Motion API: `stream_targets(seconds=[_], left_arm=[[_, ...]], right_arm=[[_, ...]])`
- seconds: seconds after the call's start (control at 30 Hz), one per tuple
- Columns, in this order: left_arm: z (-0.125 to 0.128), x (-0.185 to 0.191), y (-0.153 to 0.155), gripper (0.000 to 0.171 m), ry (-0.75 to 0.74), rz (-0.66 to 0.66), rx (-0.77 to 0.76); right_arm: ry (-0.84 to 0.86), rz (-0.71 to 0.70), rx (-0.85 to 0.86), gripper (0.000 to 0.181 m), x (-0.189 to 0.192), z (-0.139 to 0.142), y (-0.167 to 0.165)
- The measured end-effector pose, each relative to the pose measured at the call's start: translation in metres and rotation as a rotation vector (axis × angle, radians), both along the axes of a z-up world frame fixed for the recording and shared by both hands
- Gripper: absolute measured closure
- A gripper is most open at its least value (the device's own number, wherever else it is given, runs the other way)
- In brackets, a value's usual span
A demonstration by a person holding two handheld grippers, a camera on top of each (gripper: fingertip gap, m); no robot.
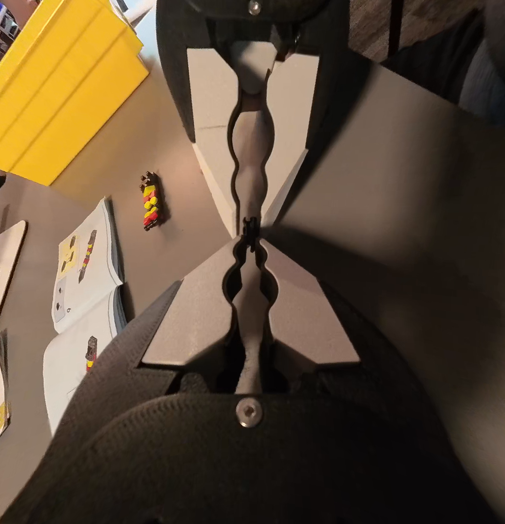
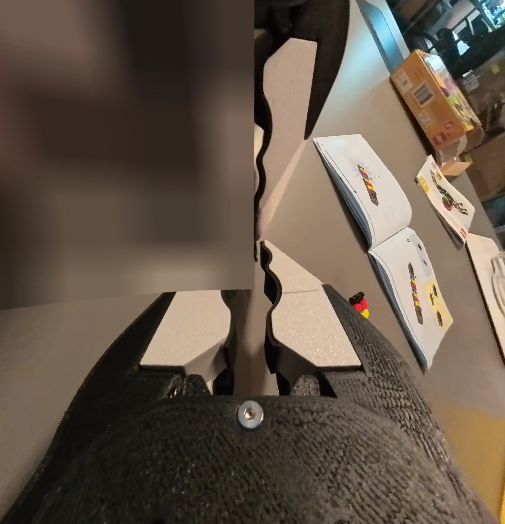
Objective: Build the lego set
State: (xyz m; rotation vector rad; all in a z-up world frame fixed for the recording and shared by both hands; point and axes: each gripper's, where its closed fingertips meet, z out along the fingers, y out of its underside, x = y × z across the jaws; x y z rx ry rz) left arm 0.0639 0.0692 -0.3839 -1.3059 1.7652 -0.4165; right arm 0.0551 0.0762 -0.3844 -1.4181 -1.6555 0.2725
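- Now tip to tip: left gripper (image 1: pixel 250 243) pinching small black piece (image 1: pixel 249 226), right gripper (image 1: pixel 252 209) nearly closed, grip unclear.
- Best pressed straight, no twist.
- Then onto striped build (image 1: pixel 152 202).

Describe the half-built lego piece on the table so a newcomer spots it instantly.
Start at the yellow bins at the table's far left in the left wrist view. Just below their corner, above the open instruction booklet, lies the partial lego build. It is a short dark strip topped with red and yellow pieces, the only loose multicoloured object on the grey table.
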Motion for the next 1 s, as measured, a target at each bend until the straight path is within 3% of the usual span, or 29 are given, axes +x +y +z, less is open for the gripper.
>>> stream_targets(seconds=[0.7, 1.0], left_arm=[[0.0003, -0.0007, 0.0014, 0.166, -0.002, 0.010, 0.025], [-0.0012, -0.0010, 0.0040, 0.165, 0.008, 0.058, -0.077]], right_arm=[[-0.007, -0.059, -0.122, 0.174, -0.0003, -0.0036, 0.0003], [-0.022, -0.060, -0.139, 0.175, 0.0003, -0.0047, 0.0008]])
